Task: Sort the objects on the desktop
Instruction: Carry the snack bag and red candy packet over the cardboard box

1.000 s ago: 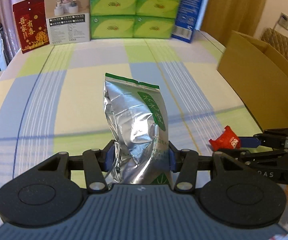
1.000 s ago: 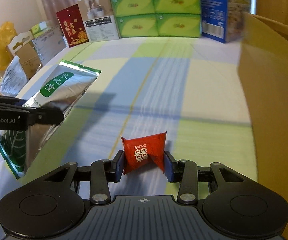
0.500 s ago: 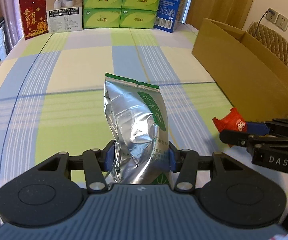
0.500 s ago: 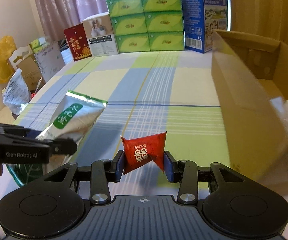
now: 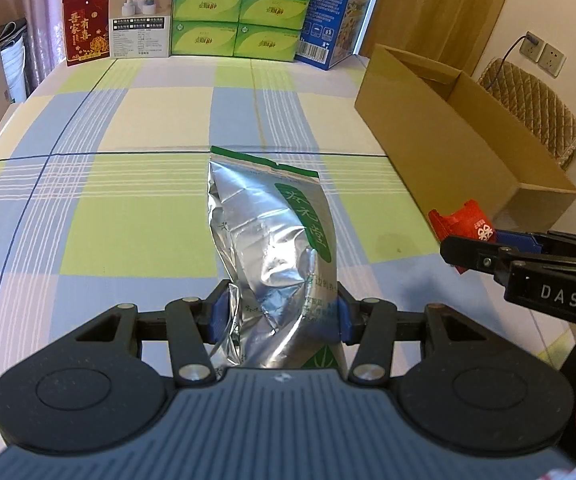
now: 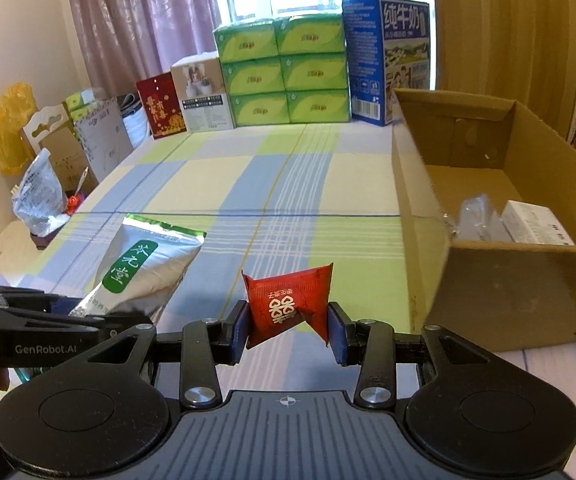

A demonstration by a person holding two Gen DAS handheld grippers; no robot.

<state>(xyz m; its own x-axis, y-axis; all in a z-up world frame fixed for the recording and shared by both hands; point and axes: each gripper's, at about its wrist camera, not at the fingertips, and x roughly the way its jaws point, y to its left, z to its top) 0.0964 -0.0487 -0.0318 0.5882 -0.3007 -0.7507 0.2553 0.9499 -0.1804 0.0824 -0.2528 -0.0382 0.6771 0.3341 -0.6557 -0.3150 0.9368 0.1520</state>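
The left tongs point(image 5: 280, 316) were clamped on the lower part of a silver foil pouch point(image 5: 272, 240) with a green label, which was held upright above the checked worktop point(image 5: 128, 208). In the right wrist view the same pouch point(image 6: 148, 268) was seen at 9 o'clock, raised clear of the cloth. The right tongs point(image 6: 288, 330) were closed on a small red packet point(image 6: 288, 304) printed with white characters, held off the surface. An open cardboard box point(image 6: 488, 292) was seen at 3 o'clock of the packet, near it but apart; a white carton point(image 6: 536, 224) and a clear wrapped item lay inside. Green tissue packs point(image 6: 284, 68) and a blue milk carton point(image 6: 388, 56) were stacked at 12 o'clock, at the far edge.
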